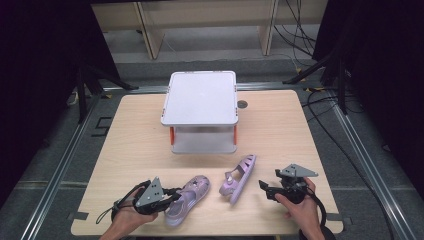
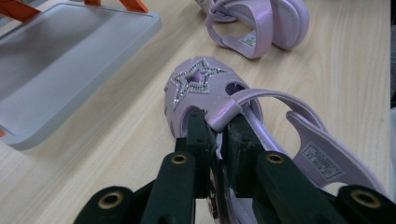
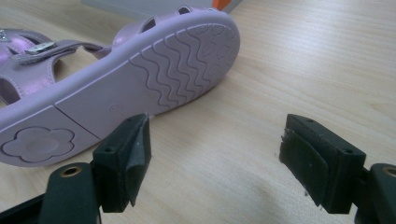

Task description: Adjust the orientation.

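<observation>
**Left tongs clamp a lilac sandal at the near edge of the worktop**

A person at the near side of the pale wooden worktop (image 1: 280,125) holds a pair of black two-jaw tongs in each hand. The landmark here is the white two-tier plastic shelf with orange posts (image 1: 200,97), standing at the middle of the worktop towards its far side.

In front of that shelf and slightly to its left, an upright lilac plastic child's sandal with a glittery star on the toe (image 1: 187,197) lies near the worktop's front edge, toe pointing towards the shelf. The left tongs (image 1: 170,192) are clamped on its upper strap: seen from the left gripper view, the two dark pads (image 2: 198,133) pinch the lilac strap (image 2: 224,112) just behind the star, with the sandal's sole on the wood.

In front of the shelf and slightly to its right, the matching second lilac sandal (image 1: 239,177) lies tipped on its side, its wavy-ribbed sole (image 3: 140,79) facing the right tongs (image 1: 265,189). Those tongs stand wide apart with nothing between them, just beside the tipped sandal's heel and low over the worktop.
</observation>
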Demonstrator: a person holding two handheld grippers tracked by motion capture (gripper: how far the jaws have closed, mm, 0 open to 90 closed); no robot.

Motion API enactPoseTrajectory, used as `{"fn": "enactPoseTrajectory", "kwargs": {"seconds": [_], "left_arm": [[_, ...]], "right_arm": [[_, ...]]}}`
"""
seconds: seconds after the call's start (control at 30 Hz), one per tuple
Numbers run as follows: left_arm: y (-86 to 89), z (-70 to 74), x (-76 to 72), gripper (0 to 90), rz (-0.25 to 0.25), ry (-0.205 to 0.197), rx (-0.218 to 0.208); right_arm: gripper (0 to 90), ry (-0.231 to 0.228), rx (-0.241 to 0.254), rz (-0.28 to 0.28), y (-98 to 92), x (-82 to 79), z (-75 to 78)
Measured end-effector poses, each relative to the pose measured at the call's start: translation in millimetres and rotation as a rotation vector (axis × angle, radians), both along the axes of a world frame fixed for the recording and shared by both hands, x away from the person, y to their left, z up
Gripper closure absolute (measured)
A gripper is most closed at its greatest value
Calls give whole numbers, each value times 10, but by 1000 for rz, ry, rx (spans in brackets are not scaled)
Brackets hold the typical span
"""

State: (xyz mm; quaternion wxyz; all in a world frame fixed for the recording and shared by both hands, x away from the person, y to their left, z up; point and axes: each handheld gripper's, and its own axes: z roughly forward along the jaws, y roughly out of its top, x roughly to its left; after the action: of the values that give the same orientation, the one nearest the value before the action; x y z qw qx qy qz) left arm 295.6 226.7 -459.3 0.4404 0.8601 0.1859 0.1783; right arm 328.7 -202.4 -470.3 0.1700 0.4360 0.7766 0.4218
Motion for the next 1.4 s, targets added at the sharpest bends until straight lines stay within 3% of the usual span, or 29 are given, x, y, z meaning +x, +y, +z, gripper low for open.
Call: {"fn": "enactPoseTrajectory", "kwargs": {"seconds": [0.3, 0.37, 0.4, 0.43, 0.47, 0.5, 0.6, 0.67, 0.73, 0.77, 0.8, 0.87, 0.9, 0.97, 1.0, 1.03, 1.1, 1.13, 1.3, 1.4], "left_arm": [[166, 62, 82, 823, 155, -44, -75], [212, 61, 112, 821, 187, -54, -73], [246, 68, 126, 819, 196, -61, -41], [261, 54, 122, 818, 213, -41, -51], [270, 45, 132, 816, 213, -45, -51], [287, 39, 133, 814, 213, -43, -22], [245, -5, 94, 792, 219, 10, -60], [212, 11, 72, 756, 203, 25, -53], [154, 19, 39, 709, 193, 50, -89], [130, 25, 23, 669, 202, 50, -101], [128, 39, 24, 655, 193, 35, -74], [120, 36, 16, 632, 194, 35, -77], [111, 27, 11, 627, 199, 40, -100], [132, 36, 23, 609, 193, 22, -67], [119, 31, 19, 601, 197, 21, -83], [121, 30, 28, 585, 192, 15, -66], [102, 13, 35, 559, 191, 11, -73], [112, 14, 38, 544, 191, 10, -39], [128, 4, 51, 462, 202, 15, -60], [144, 13, 57, 455, 193, -1, -32]], "right_arm": [[247, 3, 0, 0, 3, -1, 5], [248, -4, 0, 2, 0, 2, 3], [248, -3, -1, 0, 0, 3, 2], [248, -3, 0, 0, -1, 3, 3], [248, -3, -6, 2, -7, 2, 8], [248, -2, -5, 2, -7, 1, 9], [248, 1, -7, -3, -2, 0, 8], [248, -5, -6, 3, -3, 0, 7], [249, -5, -3, 7, -6, 2, 9], [249, -7, -1, 9, -8, 5, 9], [249, -7, 1, 8, -8, 4, 10], [249, -6, 2, 9, -7, 2, 12], [249, -8, -1, 10, -9, 3, 10], [249, -7, -1, 13, -7, 1, 11], [250, -8, -1, 14, -7, 1, 11], [250, -7, 0, 13, -6, 2, 11], [250, -6, -7, 8, -6, 2, 11], [250, -8, -6, 9, -7, 1, 11], [251, 6, 18, 17, -4, -2, 13], [251, -9, 8, 16, -17, -4, 22]]}}
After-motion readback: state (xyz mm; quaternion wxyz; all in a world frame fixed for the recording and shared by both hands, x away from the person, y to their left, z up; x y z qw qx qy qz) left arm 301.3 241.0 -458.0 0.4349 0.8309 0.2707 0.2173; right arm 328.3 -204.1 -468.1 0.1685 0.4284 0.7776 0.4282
